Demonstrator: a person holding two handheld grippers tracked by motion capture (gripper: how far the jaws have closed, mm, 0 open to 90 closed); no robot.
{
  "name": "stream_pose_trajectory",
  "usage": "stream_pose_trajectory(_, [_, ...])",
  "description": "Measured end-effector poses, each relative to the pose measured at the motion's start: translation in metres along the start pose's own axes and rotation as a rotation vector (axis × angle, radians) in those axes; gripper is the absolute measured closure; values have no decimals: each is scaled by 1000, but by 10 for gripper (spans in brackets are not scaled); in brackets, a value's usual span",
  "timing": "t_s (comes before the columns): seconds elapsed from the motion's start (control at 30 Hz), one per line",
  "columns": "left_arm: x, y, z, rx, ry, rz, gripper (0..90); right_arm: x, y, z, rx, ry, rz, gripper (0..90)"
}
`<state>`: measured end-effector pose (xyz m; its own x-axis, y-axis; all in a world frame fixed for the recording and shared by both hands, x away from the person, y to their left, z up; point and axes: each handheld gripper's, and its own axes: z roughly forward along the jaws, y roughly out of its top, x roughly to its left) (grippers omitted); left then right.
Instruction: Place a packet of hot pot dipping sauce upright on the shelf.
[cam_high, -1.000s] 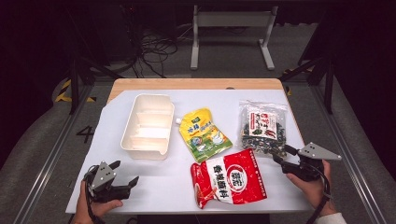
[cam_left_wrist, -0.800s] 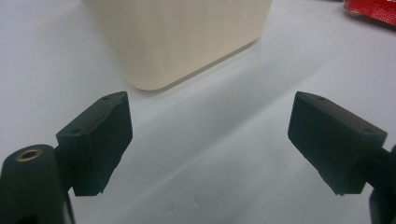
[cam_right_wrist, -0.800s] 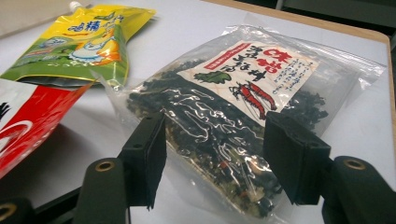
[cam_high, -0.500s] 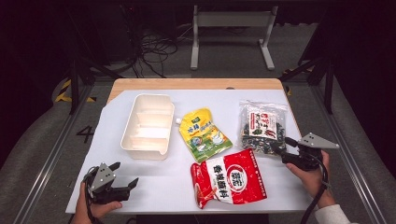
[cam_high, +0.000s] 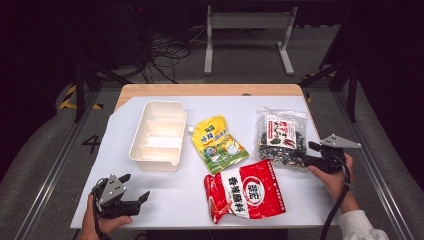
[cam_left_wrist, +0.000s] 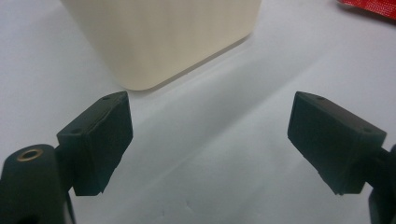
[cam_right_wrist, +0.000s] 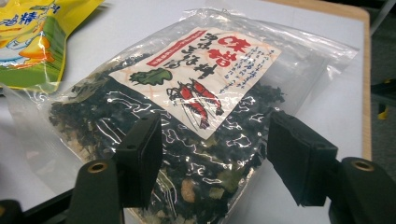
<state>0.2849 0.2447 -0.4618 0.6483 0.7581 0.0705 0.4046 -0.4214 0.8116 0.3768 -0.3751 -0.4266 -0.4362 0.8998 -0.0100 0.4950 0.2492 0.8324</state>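
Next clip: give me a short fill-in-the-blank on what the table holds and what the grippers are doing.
1. The right gripper stands over the clear bag of dried ____ mix, jaws apart.
2. The pouch beside the white tray is mainly ____.
3. The left gripper has ____ between its jaws.
4. The red packet lies nearest the table's ____ edge.

Missing words: seaweed; yellow; nothing; front

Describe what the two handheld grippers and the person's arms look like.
Both the left gripper and the right gripper are black with two blocky black jaws, each topped by a grey three-cornered plate. A black cable trails from each. The right arm wears a white sleeve.
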Motion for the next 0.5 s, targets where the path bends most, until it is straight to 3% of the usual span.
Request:
stream_pose_trajectory(0.3, [-1, 1, 2, 1, -10, 18, 149, -16, 0, 20, 64, 28, 56, 277])
stream_pose_trajectory(0.5, [-1, 2, 3, 0, -16, 15, 149, -23, 1, 31, 100, 85, 132, 177])
